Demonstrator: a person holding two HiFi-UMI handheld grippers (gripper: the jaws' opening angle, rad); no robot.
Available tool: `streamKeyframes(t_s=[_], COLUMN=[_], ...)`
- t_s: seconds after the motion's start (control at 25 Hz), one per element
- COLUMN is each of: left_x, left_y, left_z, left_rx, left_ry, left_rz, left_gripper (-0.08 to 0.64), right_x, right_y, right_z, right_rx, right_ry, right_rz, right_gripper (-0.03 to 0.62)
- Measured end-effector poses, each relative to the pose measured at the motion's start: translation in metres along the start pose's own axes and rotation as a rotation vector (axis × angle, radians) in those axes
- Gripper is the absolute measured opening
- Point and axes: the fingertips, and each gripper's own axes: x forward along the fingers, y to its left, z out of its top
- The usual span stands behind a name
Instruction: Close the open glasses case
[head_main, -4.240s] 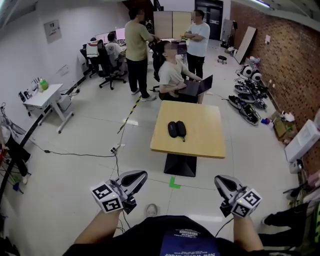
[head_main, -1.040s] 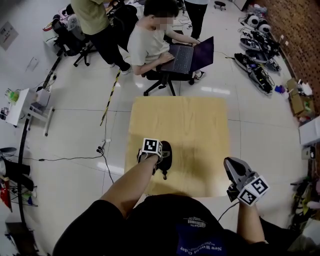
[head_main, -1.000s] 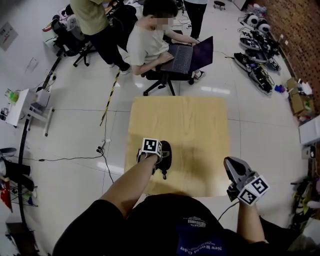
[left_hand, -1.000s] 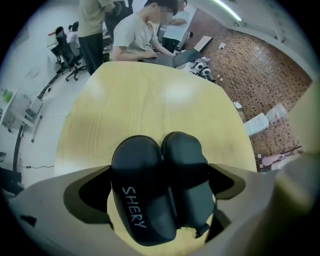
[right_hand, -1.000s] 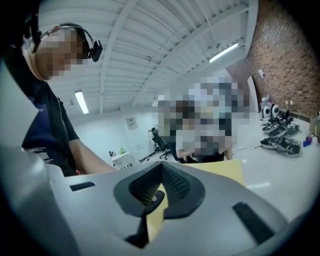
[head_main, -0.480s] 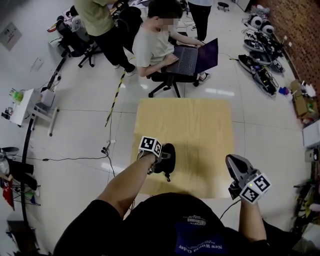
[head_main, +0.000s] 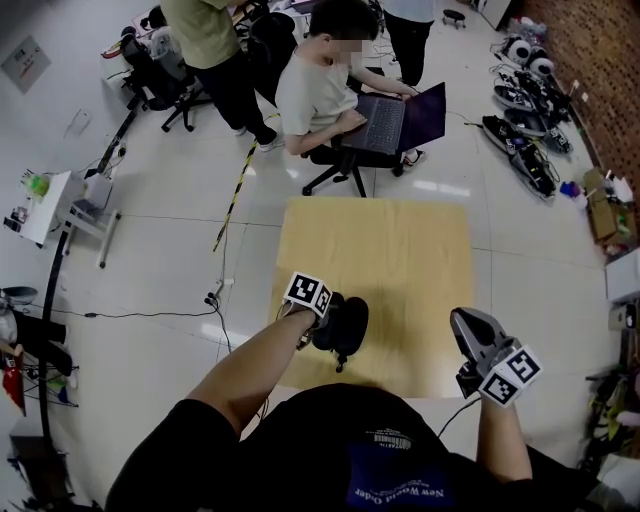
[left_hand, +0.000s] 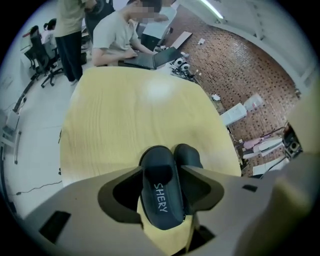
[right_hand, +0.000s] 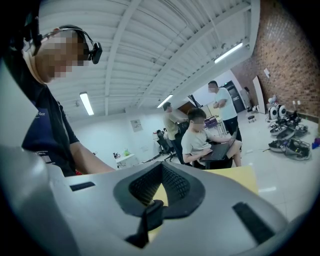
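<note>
Plainly, black glasses case (left_hand: 161, 195), "SHERY" in white letters

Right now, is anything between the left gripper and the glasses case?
Nothing visible. The left gripper is already on the glasses case. Its fingers have just been closing and now grip the half marked SHERY, with the other half beside it over the table.

Left gripper (left_hand: 161, 172) newly clamped, laden

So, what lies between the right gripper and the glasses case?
Nothing. In the head view, only bare tabletop separates the right gripper from the glasses case.
</note>
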Motion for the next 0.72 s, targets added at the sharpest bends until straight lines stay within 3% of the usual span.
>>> streamKeyframes(t_s=[0.08,0.16,0.28,0.52,0.72], left_x=[-0.007,-0.008,0.004,0.040,0.048], left_y=[-0.010,-0.021,-0.025,-0.024,-0.020], left_z=[0.005,0.006,0.002,-0.014,-0.015], left_rx=[0.029,0.045,0.055,0.032,0.036], left_ry=[-0.023,-0.038,-0.020,0.099,0.104], left_rz=[-0.013,-0.018,0.033,0.111,0.150], left_gripper=[0.225,0.360,0.548,0.588,0.592], right_x=[-0.002,-0.004,-0.008,-0.023,-0.044], right_y=[0.000,0.000,0.001,-0.005,-0.018], right_z=[0.001,-0.001,-0.003,-0.011,-0.017], right_rx=[0.002,0.007,0.014,0.031,0.059], right_ry=[-0.004,-0.007,-0.009,-0.005,-0.013], right_rz=[-0.002,-0.003,-0.001,-0.019,-0.048], right_gripper=[-0.014,-0.015,-0.015,-0.015,-0.015])
